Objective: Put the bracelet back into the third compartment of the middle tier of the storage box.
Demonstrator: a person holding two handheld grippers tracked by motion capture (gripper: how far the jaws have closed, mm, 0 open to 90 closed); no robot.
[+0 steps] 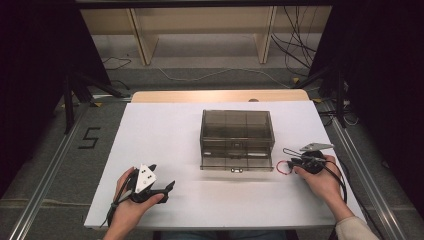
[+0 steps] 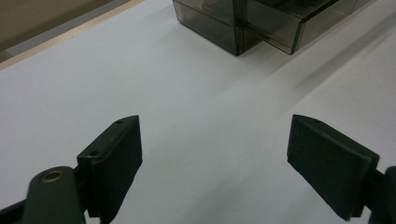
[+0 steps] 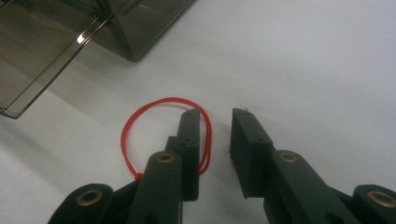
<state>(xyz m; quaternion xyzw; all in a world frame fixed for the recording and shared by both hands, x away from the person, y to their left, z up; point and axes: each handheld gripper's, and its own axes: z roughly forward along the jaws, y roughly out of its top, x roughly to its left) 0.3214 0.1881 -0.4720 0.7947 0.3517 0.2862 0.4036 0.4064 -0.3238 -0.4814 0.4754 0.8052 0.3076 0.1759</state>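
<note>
The red loop (image 3: 166, 135), a thin cord or elastic band w/ a small knot, lies flat on the white desk (image 1: 165, 135), just right of the smoky clear box (image 1: 237, 137) whose front flap hangs open. Right gripper (image 3: 215, 116) sits low over it, jaws a narrow gap apart, one jaw inside the ring, other outside; nothing pinched yet. Left gripper (image 2: 215, 154) rests wide open & empty, well apart from the box. Loop looks very light, limp, prob. hard to lift off a flat surface. Best hold: nip the strand between the jaw tips where they straddle it, near the knot if poss. Box looks rigid, light, may slide if nudged.
</note>
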